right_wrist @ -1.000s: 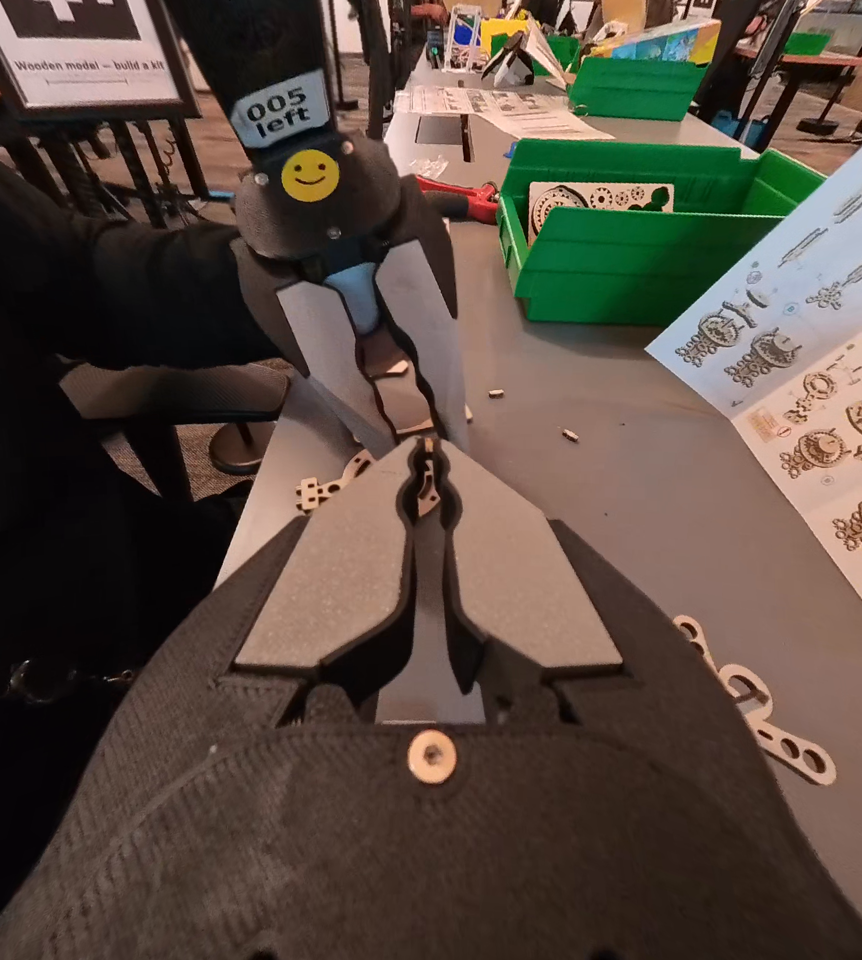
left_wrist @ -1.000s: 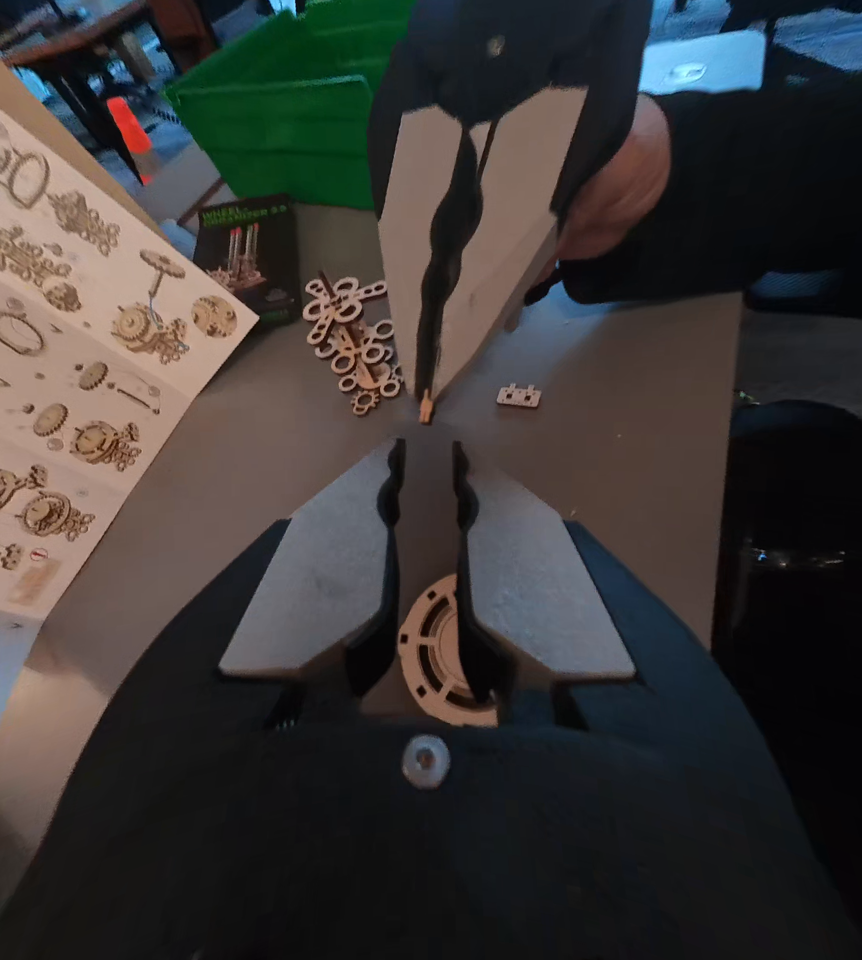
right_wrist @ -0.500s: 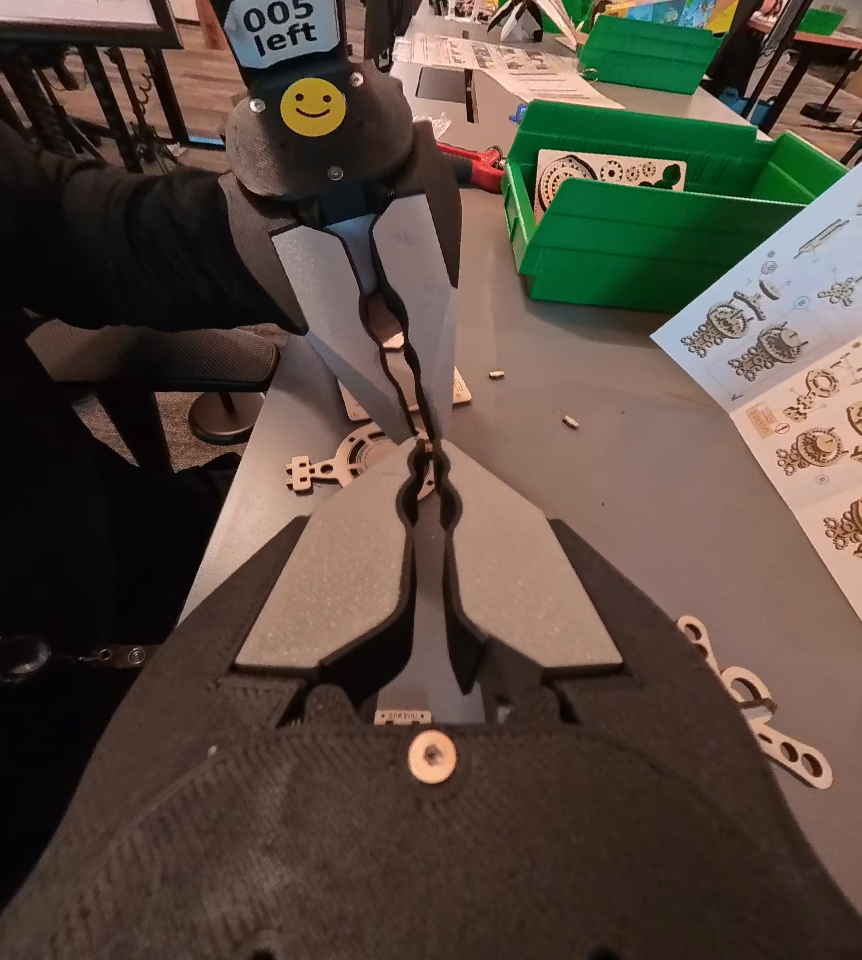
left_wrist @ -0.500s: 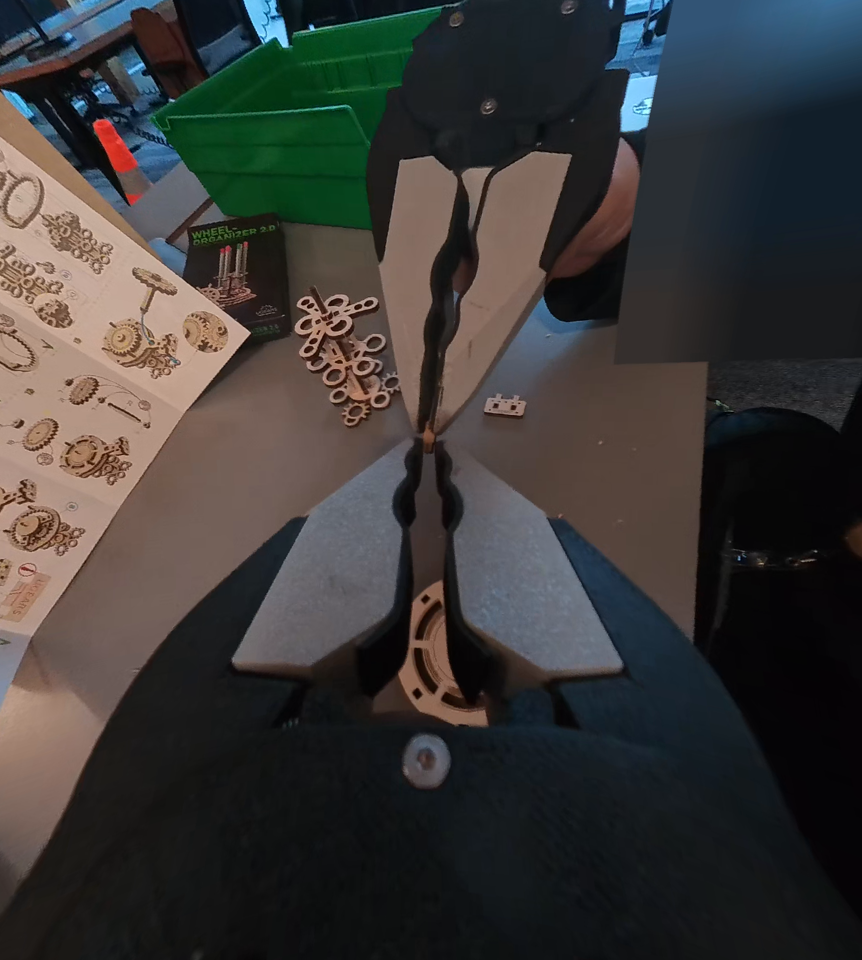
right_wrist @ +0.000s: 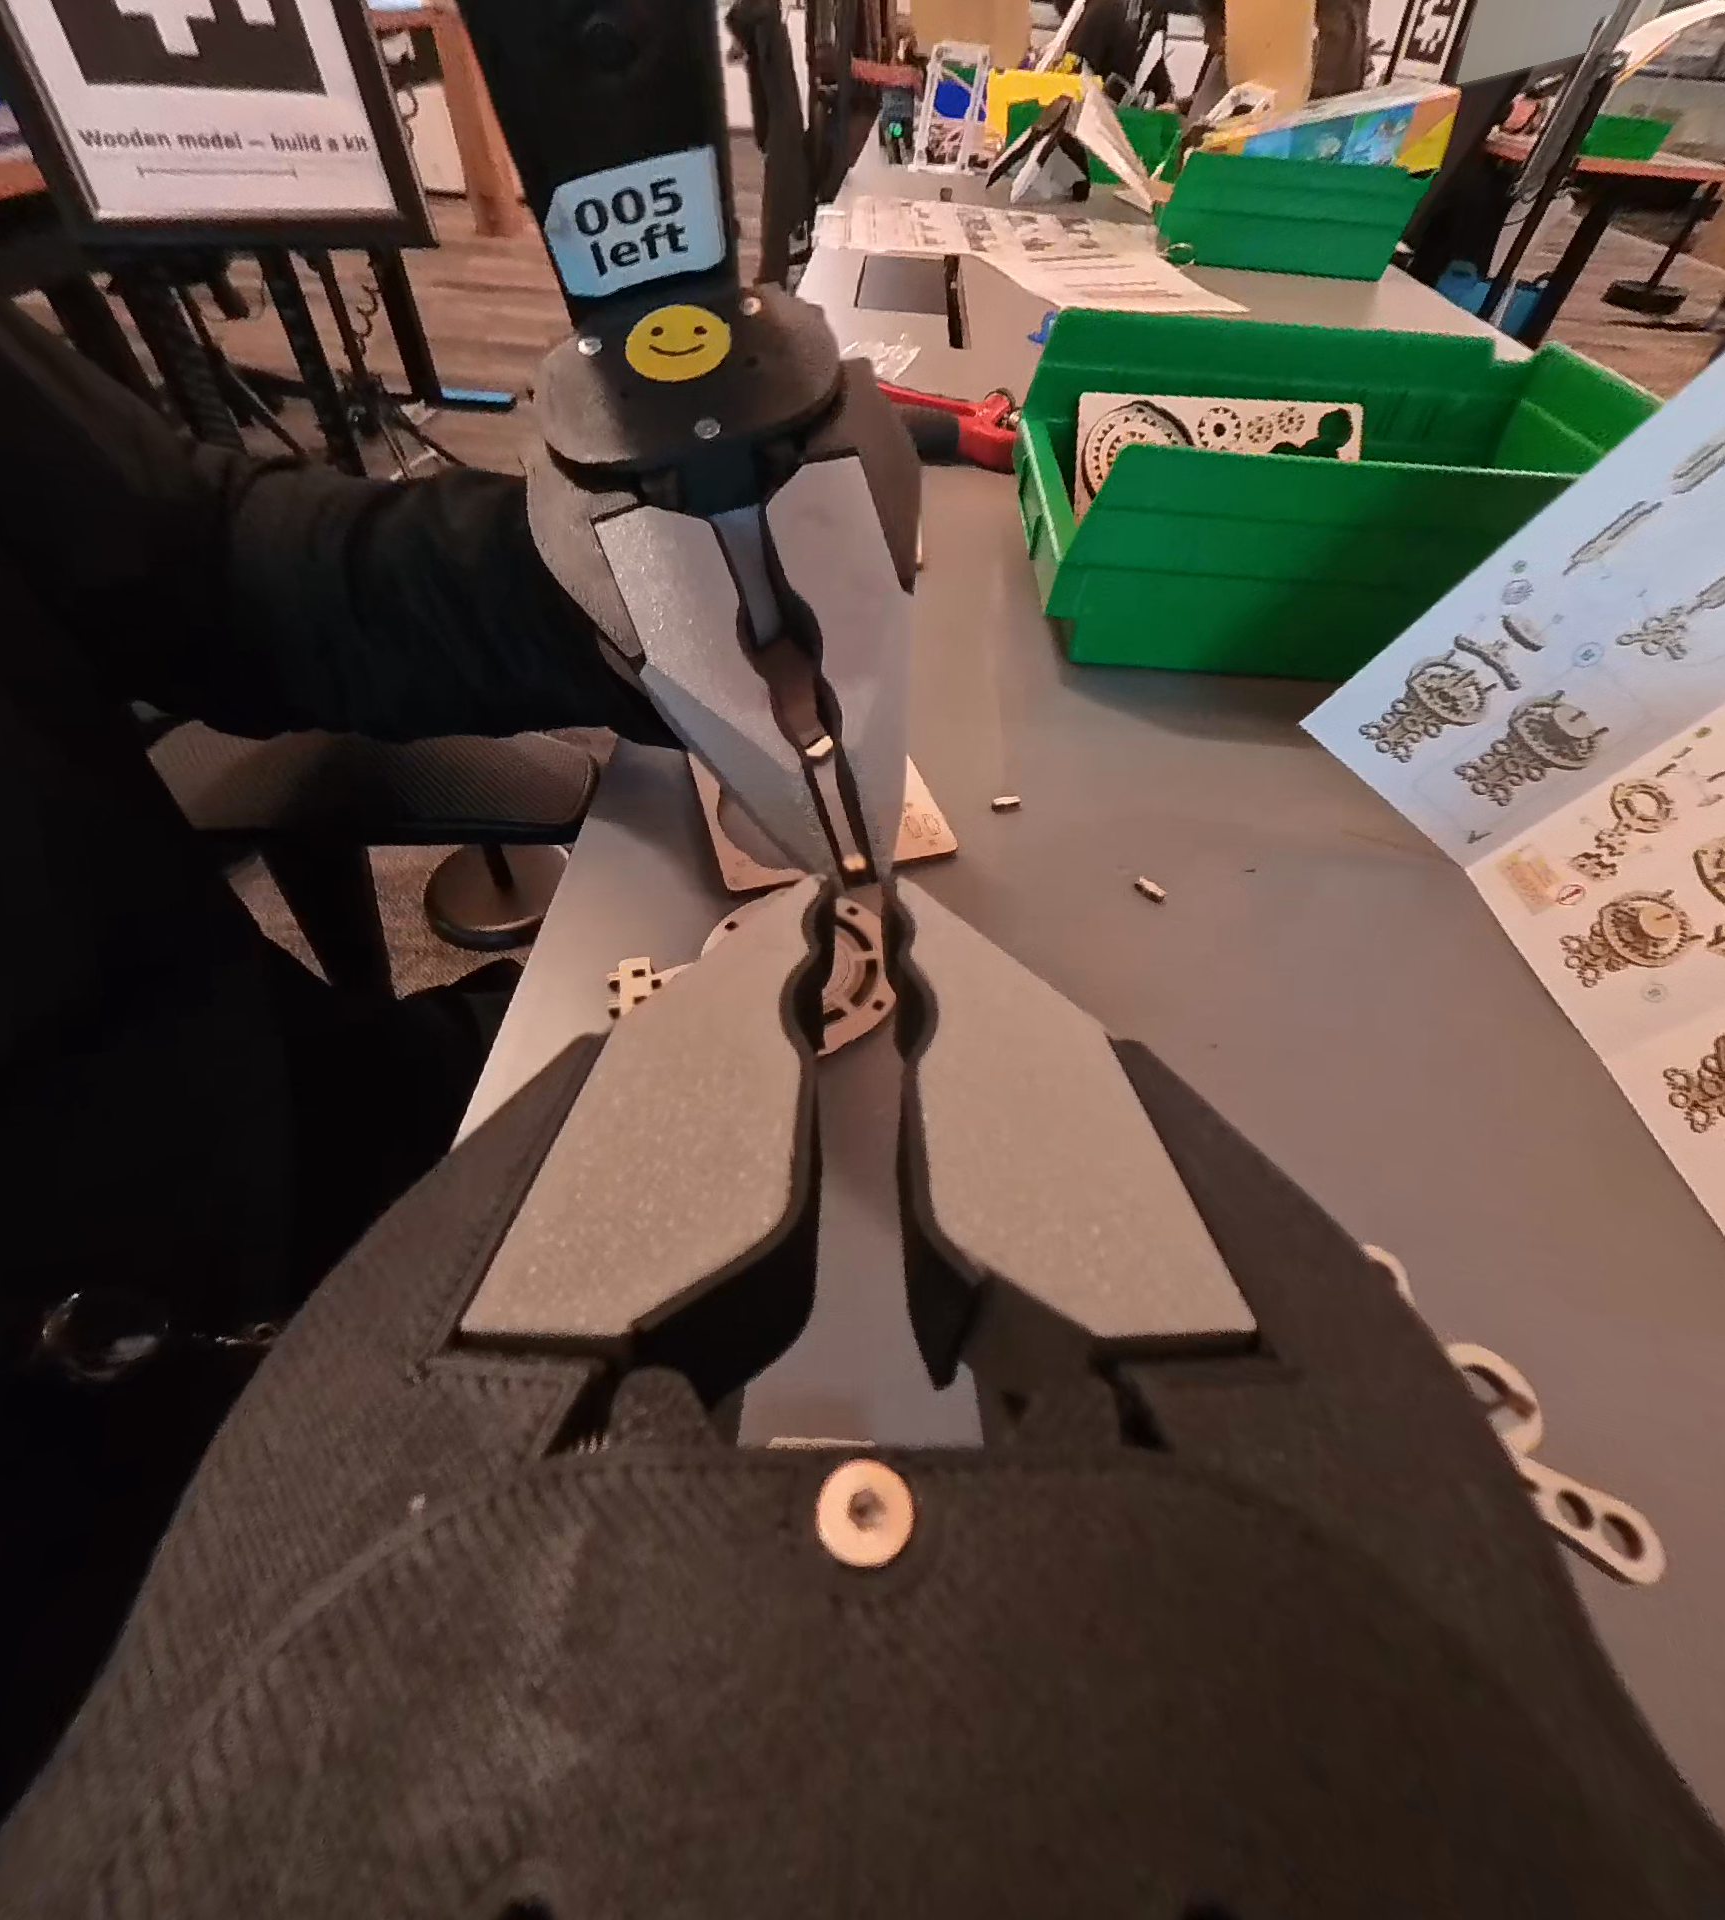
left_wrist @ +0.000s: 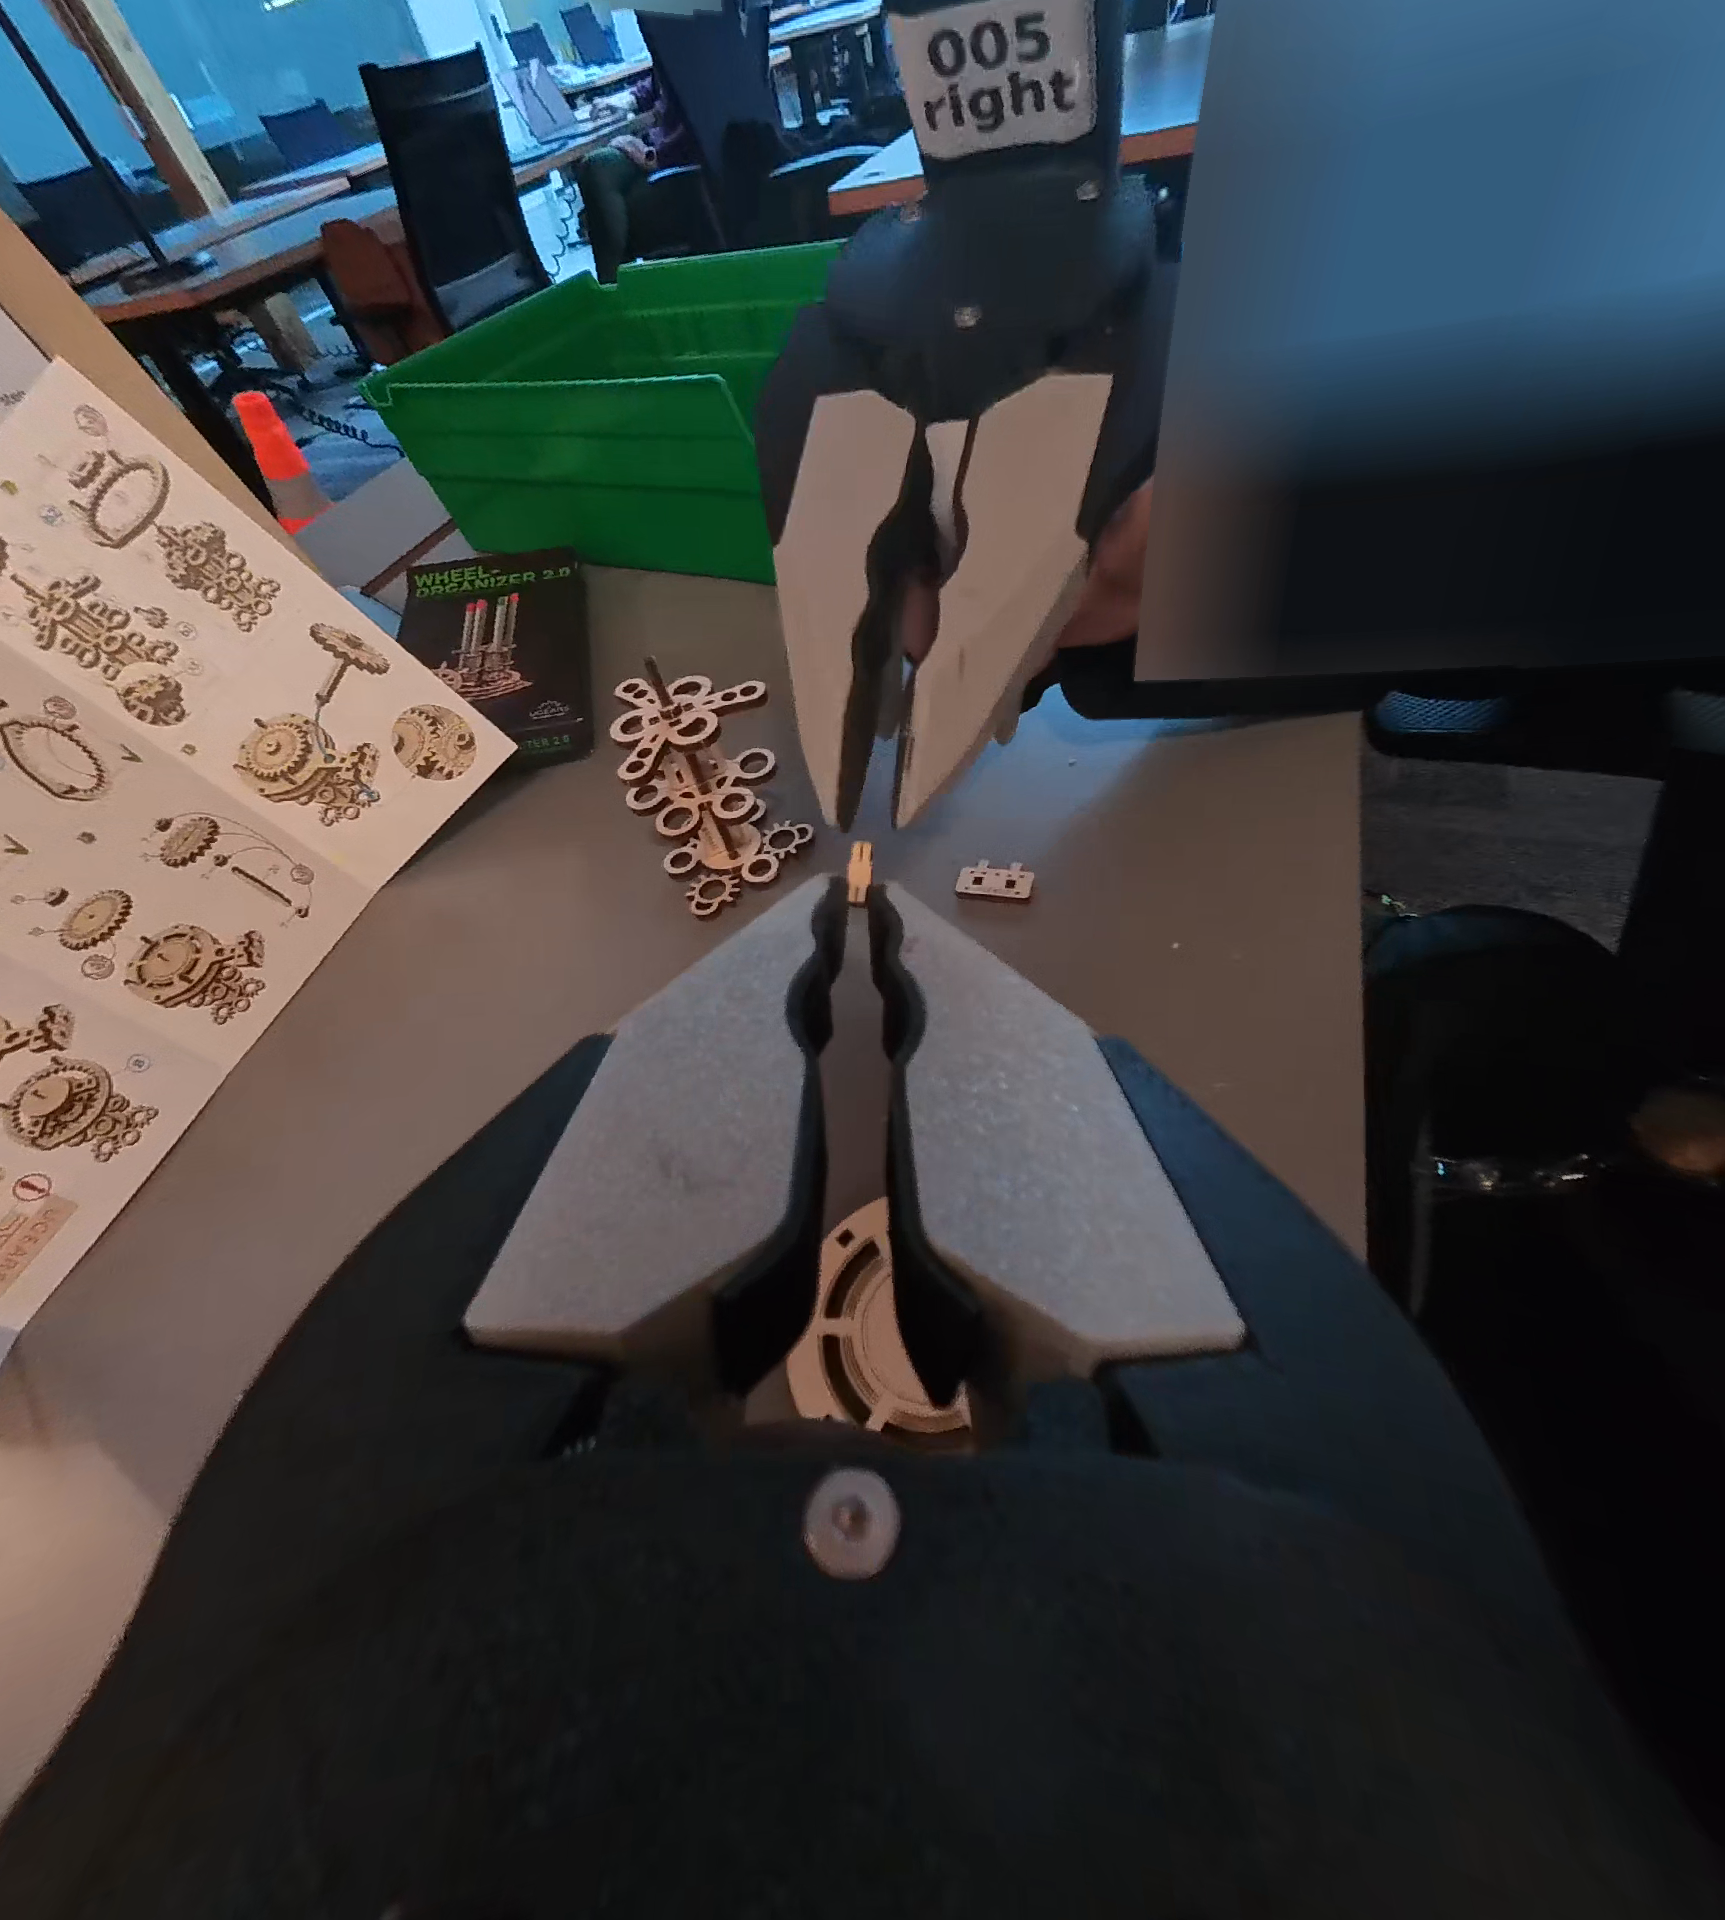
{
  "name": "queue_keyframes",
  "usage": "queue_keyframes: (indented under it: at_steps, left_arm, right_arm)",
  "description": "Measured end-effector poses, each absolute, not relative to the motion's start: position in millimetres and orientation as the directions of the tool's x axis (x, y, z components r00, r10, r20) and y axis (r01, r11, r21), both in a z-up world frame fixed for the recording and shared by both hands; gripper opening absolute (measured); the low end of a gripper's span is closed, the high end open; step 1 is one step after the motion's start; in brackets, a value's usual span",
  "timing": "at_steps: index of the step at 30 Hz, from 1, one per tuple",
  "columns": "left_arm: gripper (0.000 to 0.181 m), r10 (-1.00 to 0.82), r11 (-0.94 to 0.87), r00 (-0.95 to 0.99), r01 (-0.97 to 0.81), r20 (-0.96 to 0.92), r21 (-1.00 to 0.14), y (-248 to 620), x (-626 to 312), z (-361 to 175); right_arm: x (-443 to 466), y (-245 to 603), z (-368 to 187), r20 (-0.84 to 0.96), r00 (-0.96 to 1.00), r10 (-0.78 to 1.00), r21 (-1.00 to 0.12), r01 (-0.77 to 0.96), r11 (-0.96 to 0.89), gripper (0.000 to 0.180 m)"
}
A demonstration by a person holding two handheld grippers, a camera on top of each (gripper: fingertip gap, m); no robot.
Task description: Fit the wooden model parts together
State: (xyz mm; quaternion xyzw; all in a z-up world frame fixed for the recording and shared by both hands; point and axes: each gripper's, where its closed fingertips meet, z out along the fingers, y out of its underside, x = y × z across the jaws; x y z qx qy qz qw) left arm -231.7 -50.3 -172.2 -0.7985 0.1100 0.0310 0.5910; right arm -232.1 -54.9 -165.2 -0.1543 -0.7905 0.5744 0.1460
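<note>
My left gripper (left_wrist: 856, 896) is shut on a small wooden peg (left_wrist: 860, 865), which sticks out past its tips. It also shows in the right wrist view (right_wrist: 850, 868), with the peg (right_wrist: 851, 860) at its tips. My right gripper (right_wrist: 853, 906) is slightly open and empty, tip to tip with the left one. In the left wrist view the right gripper (left_wrist: 870, 821) hangs just above the peg, apart from it. A round wooden ring part (right_wrist: 853, 987) lies on the grey table (right_wrist: 1201, 1039) under both grippers, and shows between my left fingers (left_wrist: 868, 1340).
A looped wooden subassembly (left_wrist: 697, 779), a small flat wooden piece (left_wrist: 993, 881) and a black booklet (left_wrist: 499, 655) lie ahead. A green bin (right_wrist: 1305, 582) stands behind, an instruction sheet (right_wrist: 1616, 883) at the side. Loose pegs (right_wrist: 1149, 888) and a punched wooden sheet (right_wrist: 925, 831) lie near the table edge. Left and right tips are no more than a few centimetres apart.
The right gripper held the peg while my left gripper was open. The left closed on the peg, then the right let go and drew back a little.
</note>
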Motion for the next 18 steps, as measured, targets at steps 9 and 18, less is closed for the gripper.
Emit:
queue_keyframes:
  at_steps: [9, 18]
  left_arm:
    - [0.001, -0.161, -0.286, 0.968, -0.234, -0.194, -0.929, -47, -227, -179]
    - [0.001, -0.226, -0.313, 0.965, -0.198, -0.13, -0.929, -48, -227, -193]
  right_arm:
    - [-231, -58, -173, 0.061, -0.913, 0.403, -0.941, 0.082, 0.328, 0.0]
    - [-232, -60, -188, 0.025, -0.919, 0.393, -0.918, 0.134, 0.373, 0.0]
